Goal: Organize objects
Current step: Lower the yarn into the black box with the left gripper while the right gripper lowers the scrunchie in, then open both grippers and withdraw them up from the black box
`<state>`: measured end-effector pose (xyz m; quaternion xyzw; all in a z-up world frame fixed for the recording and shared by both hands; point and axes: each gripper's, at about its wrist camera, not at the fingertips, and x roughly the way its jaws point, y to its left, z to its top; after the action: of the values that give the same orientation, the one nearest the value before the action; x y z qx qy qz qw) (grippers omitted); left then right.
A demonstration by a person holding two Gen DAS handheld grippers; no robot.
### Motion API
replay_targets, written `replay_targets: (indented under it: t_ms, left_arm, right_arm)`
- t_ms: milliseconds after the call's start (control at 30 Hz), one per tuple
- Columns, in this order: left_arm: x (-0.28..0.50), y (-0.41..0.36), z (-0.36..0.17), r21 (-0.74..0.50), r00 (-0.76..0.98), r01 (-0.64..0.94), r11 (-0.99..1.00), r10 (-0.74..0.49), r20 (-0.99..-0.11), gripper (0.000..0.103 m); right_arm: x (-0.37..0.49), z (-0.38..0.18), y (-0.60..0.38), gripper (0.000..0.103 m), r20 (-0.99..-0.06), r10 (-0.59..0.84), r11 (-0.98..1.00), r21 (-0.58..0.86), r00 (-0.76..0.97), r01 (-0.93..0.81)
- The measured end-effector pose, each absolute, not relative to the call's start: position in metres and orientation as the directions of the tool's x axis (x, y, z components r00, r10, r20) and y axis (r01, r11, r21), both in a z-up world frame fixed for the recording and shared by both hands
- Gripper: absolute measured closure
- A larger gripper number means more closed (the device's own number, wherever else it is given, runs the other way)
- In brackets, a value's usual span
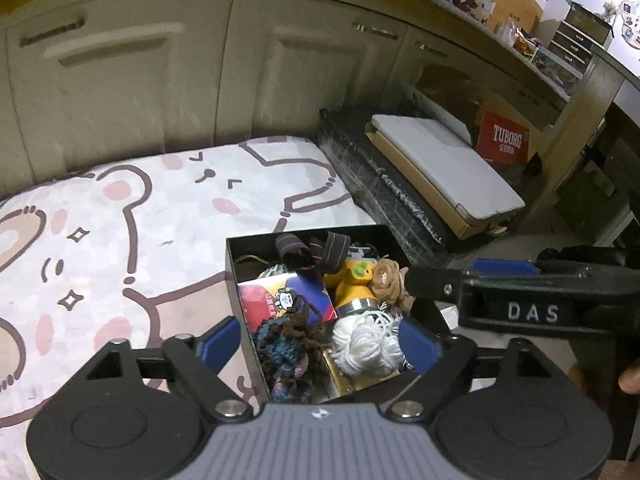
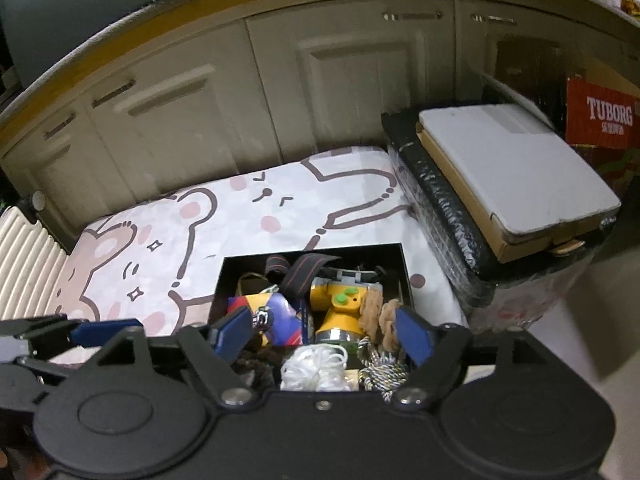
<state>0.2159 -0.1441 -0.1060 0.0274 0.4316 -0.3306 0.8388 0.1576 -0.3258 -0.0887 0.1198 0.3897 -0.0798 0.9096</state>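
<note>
Black box [image 1: 240, 276] of odds and ends sits on the cartoon-bear sheet [image 1: 120, 216] of the bed, near its right-hand edge, at about six o'clock in both wrist views and just ahead of each tool; inside it a yellow flashlight [image 1: 352, 284] lies at the centre, a white yarn ball [image 1: 364, 344] at its six o'clock, a dark blue-brown knit bundle [image 1: 288, 340] at the seven o'clock corner, a colourful card box [image 1: 280, 300] at nine o'clock, and black elastic straps [image 1: 304, 250] along the twelve o'clock wall; the left gripper [image 1: 320, 336] has its jaws spread wide over the near end of the box with nothing pinched between them, and the right gripper [image 2: 324, 334] likewise stands spread and empty above the same contents; no loose item shows on the sheet, so the packing looks largely done, and the step in hand reads as clearing away from the box; to do it well, lift both tools straight up and off so no pad snags the yarn or the straps and drags them over the rim; keep the two tools apart, since they crowd the same corner; if the box is to be moved next, take opposite walls evenly, as it sits near the drop at three o'clock.
</note>
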Motion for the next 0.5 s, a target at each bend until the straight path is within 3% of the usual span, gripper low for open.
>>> replay_targets:
  t_ms: [133,500]
  left_arm:
    - [0.208,-0.137,-0.096,-0.221,0.428,0.577,0.786,-0.522,-0.738,0.0]
    - [0.187,-0.11,-0.068,-0.167,0.484,0.573,0.802,-0.496,-0.721,0.0]
  right_arm:
    - [0.146,-0.078,-0.322,0.008,-0.714,-0.062,0.96,0.149,0.697,0.238]
    - [0.115,-0.049,-0.311,0.0,-0.678,-0.114,0.963,0.103,0.726,0.247]
